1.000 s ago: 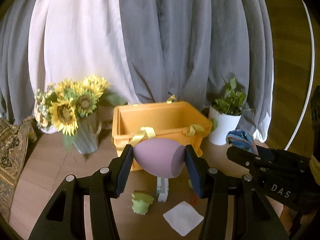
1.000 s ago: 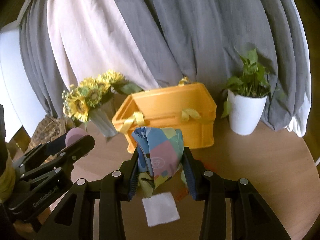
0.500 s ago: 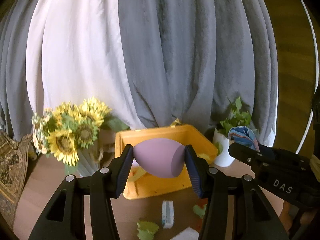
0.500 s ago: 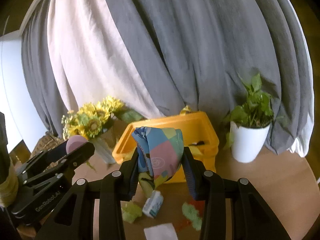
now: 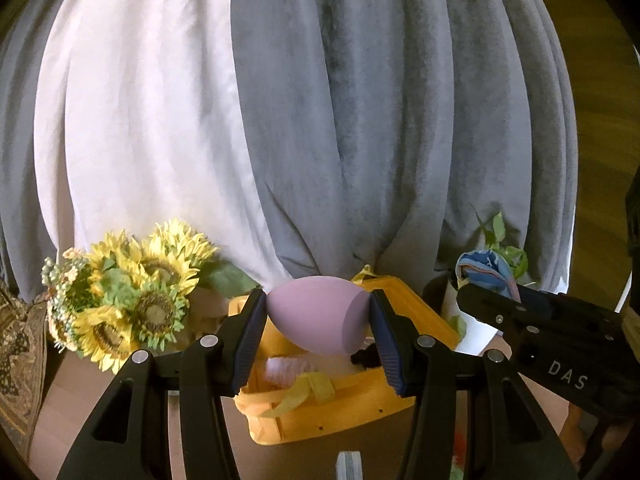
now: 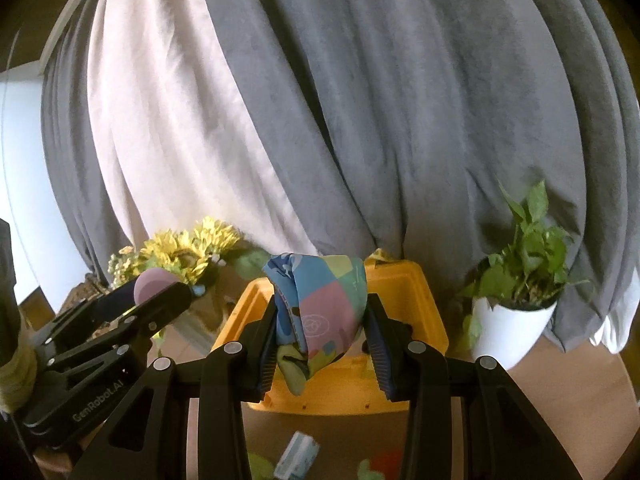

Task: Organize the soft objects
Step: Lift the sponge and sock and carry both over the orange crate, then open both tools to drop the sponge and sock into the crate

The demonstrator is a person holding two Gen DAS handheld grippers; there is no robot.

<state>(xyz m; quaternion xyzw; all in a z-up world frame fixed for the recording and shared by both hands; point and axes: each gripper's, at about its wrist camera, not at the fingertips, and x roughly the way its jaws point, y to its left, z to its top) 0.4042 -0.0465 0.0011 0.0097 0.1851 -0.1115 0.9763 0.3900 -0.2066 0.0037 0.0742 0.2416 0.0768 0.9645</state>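
A wooden table point(image 6: 568, 392) stood before grey and white curtains point(image 5: 360, 120), with sunflowers point(image 5: 132, 300) left of the fingers and a potted plant point(image 6: 516, 304) to the right. The left gripper point(image 5: 318, 326) clenched a purple sponge point(image 5: 316, 312); the right gripper point(image 6: 322, 334) gripped a patchwork cloth point(image 6: 320, 308). A second earlier both hung short of the yellow crate point(image 5: 340, 412); now both were raised above its open top.
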